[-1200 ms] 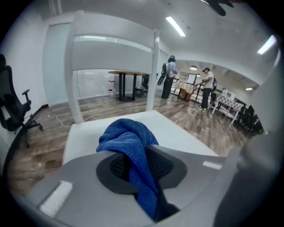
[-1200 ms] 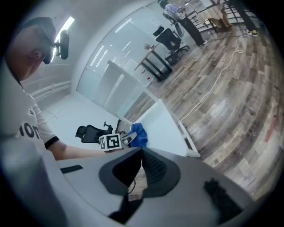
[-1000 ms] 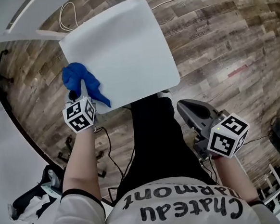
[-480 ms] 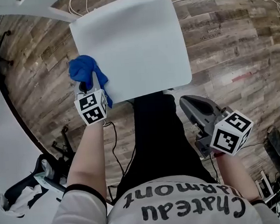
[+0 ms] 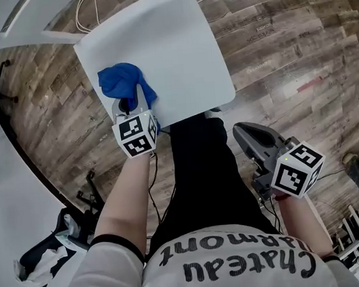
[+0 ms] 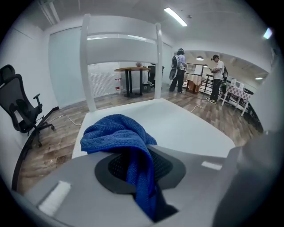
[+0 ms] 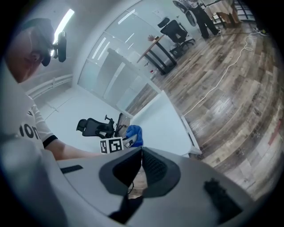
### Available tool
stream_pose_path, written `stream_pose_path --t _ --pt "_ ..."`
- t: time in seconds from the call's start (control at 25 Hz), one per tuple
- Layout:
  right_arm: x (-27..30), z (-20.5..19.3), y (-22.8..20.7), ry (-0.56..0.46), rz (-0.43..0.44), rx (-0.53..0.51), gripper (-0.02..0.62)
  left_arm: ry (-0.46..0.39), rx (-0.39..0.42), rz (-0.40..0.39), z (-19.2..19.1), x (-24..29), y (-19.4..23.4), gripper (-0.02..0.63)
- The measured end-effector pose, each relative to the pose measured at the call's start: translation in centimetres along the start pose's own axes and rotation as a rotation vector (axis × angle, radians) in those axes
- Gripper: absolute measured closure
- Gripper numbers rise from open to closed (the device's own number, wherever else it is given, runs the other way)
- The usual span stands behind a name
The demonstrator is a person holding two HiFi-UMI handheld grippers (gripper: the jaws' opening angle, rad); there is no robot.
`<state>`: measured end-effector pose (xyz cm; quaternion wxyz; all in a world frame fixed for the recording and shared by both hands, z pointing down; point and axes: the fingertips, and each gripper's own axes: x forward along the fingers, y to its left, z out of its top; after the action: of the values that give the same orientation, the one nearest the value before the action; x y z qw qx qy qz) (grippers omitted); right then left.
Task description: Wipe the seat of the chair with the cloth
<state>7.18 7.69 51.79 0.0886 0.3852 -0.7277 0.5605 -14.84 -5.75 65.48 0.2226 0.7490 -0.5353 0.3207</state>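
A blue cloth point(image 5: 125, 82) is showing against a white chair seat point(image 5: 171, 41); a brown wood-grain floor point(image 5: 282, 39) is surrounding them.

**An open-plan office**

A black mesh swivel chair on castors point(image 6: 18, 104) stands beside a frosted glass partition wall point(image 6: 66, 64). Beyond are a tall wooden-topped table on black legs point(image 6: 133, 70), a long ceiling strip light point(image 6: 175, 17), grey-brown wood-plank flooring point(image 5: 288, 35) and two standing people point(image 6: 217, 75) near more furniture.

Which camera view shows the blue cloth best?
The left gripper view: the blue cloth fills the foreground, its weave clear. The head view shows it bunched on the chair seat from above; the right gripper view shows only a small patch.
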Motion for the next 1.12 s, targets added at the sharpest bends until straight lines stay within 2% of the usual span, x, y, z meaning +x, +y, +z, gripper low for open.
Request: stream_pose_path --t 0.16,0.48,0.72,1.0,1.12 --pt "-1.5 -0.4 -1.0 -0.040 -0.022 0.023 0.580 -0.028 0.067 -0.078 1.4 1.3 -3.7 0.551" --pt "-5.4 -1.8 -3.4 -0.112 -0.074 0.083 0.580 -0.066 0.111 -0.208 3.6 2.9 -11.4 0.551" --pt "-7.0 -2.1 -4.7 -0.174 -0.102 0.135 0.580 -0.086 0.193 -0.333 5.0 4.0 -18.0 0.549" --pt "-7.9 -2.8 -5.8 -0.187 -0.121 0.165 0.579 -0.096 0.275 -0.412 5.6 4.4 -23.3 0.551" --pt "-7.8 -2.5 -6.0 -0.176 -0.123 0.163 0.579 -0.082 0.265 -0.456 5.9 4.6 -24.9 0.549"
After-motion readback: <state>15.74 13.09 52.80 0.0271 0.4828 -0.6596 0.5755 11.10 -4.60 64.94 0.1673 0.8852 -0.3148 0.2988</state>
